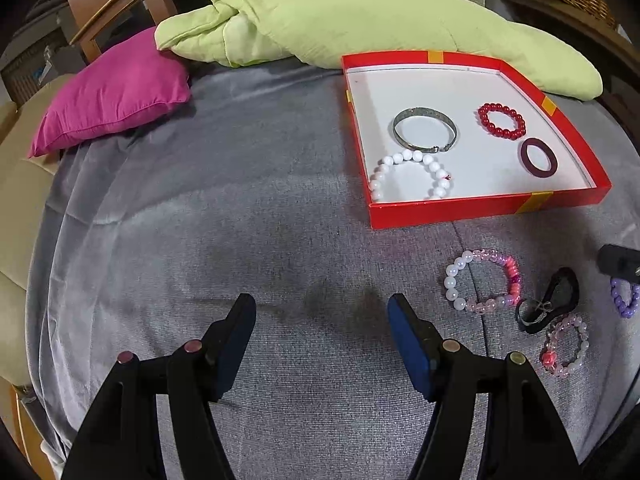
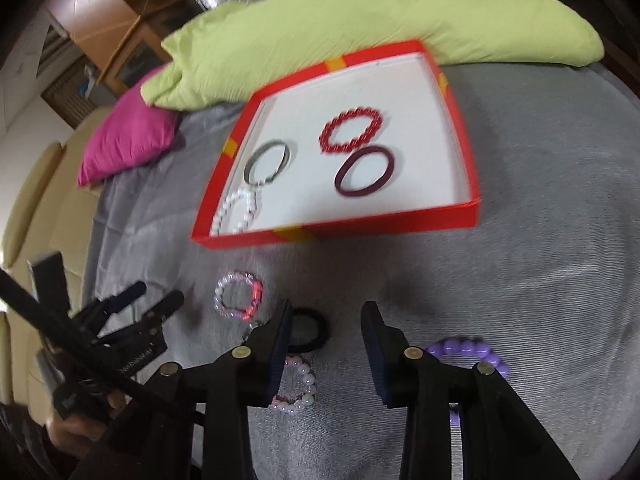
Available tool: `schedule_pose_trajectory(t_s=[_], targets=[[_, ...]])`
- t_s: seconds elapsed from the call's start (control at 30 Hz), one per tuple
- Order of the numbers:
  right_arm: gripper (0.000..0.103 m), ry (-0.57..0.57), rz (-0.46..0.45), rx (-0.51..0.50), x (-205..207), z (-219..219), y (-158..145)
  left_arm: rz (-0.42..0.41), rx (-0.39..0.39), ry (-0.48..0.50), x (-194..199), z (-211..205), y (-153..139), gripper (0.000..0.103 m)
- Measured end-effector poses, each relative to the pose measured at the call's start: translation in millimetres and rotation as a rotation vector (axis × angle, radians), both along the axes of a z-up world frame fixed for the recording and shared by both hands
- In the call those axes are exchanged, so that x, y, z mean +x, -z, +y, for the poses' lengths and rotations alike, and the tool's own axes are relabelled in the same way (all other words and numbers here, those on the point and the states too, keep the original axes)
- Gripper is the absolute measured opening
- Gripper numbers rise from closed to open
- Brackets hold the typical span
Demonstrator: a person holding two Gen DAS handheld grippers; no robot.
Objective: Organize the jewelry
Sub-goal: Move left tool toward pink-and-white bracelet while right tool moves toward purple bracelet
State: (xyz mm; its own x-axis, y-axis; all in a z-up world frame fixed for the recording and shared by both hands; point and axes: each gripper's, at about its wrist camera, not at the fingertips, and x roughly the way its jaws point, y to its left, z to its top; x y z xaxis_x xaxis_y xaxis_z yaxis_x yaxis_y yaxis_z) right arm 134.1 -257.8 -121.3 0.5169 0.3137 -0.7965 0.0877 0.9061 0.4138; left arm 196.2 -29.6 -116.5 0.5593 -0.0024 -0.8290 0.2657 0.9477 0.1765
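A red box [image 1: 452, 211] [image 2: 360, 226] with a white floor lies on the grey blanket. In it are a silver bangle [image 1: 424, 132] [image 2: 267, 162], a white bead bracelet [image 1: 408, 174] [image 2: 236, 216], a red bead bracelet [image 1: 502, 120] [image 2: 351, 131] and a maroon ring bangle [image 1: 539, 158] [image 2: 365, 177]. Loose on the blanket are a pink-white bead bracelet [image 1: 482, 281] [image 2: 239, 297], a black band [image 1: 548, 302] [image 2: 306, 330], a small pink bracelet [image 1: 565, 346] [image 2: 297, 388] and a purple bead bracelet [image 1: 624, 300] [image 2: 472, 354]. My left gripper [image 1: 322, 312] [image 2: 154, 298] is open and empty. My right gripper [image 2: 326, 320] is open over the loose pieces.
A light green quilt [image 1: 360, 20] [image 2: 360, 32] lies behind the box. A magenta cushion [image 1: 116, 92] [image 2: 128, 140] sits at the far left. A beige sofa edge [image 1: 16, 184] borders the blanket on the left.
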Motion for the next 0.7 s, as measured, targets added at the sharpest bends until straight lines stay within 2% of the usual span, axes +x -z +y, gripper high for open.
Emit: schedule_pose_trajectory(t_s=[0.13, 0.3, 0.5, 0.6, 0.7], targets=[[0.025, -0.018, 0.029, -0.018, 5, 9, 10, 0.0, 0.001, 0.011, -1, -2, 0, 0.069], [0.022, -0.035, 0.03, -0.064, 9, 21, 16, 0.002, 0.001, 0.007, -1, -1, 0, 0.069], [0.009, -0.077, -0.003, -0.18, 12, 37, 19, 0.004, -0.008, 0.007, 0, -1, 0, 0.069], [0.006, -0.089, -0.027, -0.226, 11, 39, 19, 0.008, -0.035, 0.021, 0, -1, 1, 0.069], [0.006, -0.052, -0.042, -0.273, 10, 29, 17, 0.014, -0.074, 0.039, 0, -3, 0, 0.069]])
